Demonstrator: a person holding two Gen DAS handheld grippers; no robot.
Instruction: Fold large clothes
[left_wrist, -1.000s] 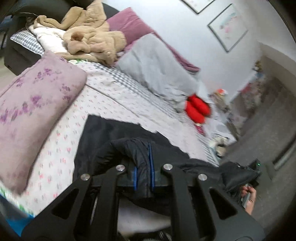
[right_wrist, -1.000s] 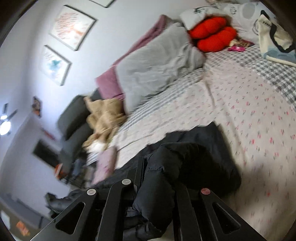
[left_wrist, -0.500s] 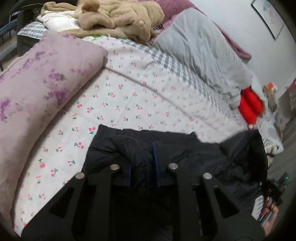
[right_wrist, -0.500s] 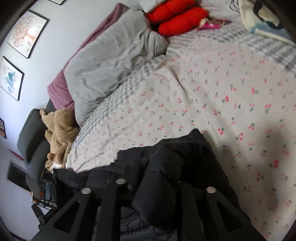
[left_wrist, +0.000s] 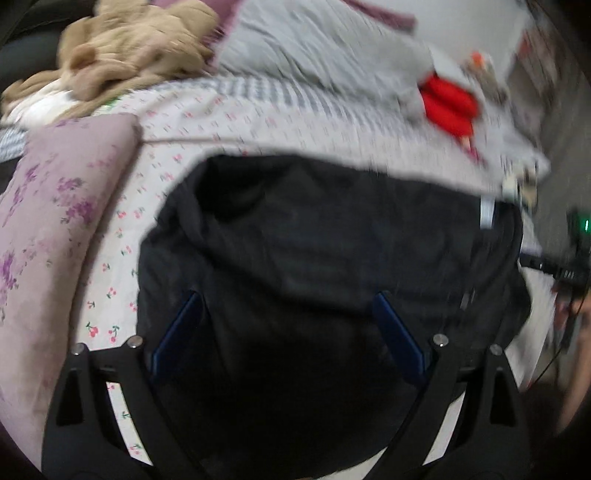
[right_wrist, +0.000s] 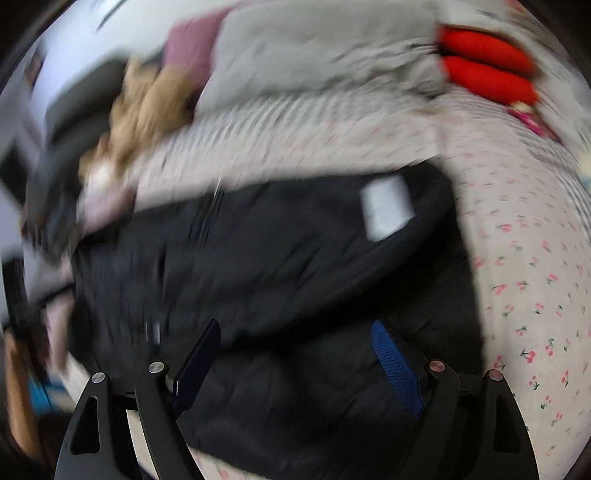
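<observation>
Black puffer jacket (left_wrist: 314, 266) spread on the cherry-print bedsheet (left_wrist: 122, 254), filling the middle of both wrist views. Left gripper (left_wrist: 288, 314) low over the near edge of the jacket, jaws opening and already wide, blue pads (left_wrist: 177, 332) well apart with dark fabric lying between them but not pinched. Right gripper (right_wrist: 295, 354) likewise low over the jacket, jaws opening wide, one blue pad (right_wrist: 397, 365) clear at the right, the other dark at the left; jacket fabric between, not pressed by either pad. White label (right_wrist: 386, 210) showing on the jacket's inner side in the right wrist view, toward the far right edge of the garment; same label (left_wrist: 487, 212) seen as a pale strip in the left wrist view. Purple floral cushion (left_wrist: 48, 240) at the left of the jacket, just beside it on the sheet. Beyond the jacket: grey duvet (left_wrist: 321, 55) bunched along the far side of the bed, tan plush heap (left_wrist: 136, 48) at the far left, red plush object (left_wrist: 448, 105) at the far right by the duvet's end. Both frames heavily blurred, so whether the jacket is folded over itself or only rumpled is hard to say. Part of a hand (left_wrist: 576, 332) and dark device at the right edge of the left wrist view, probably holding the other gripper.
</observation>
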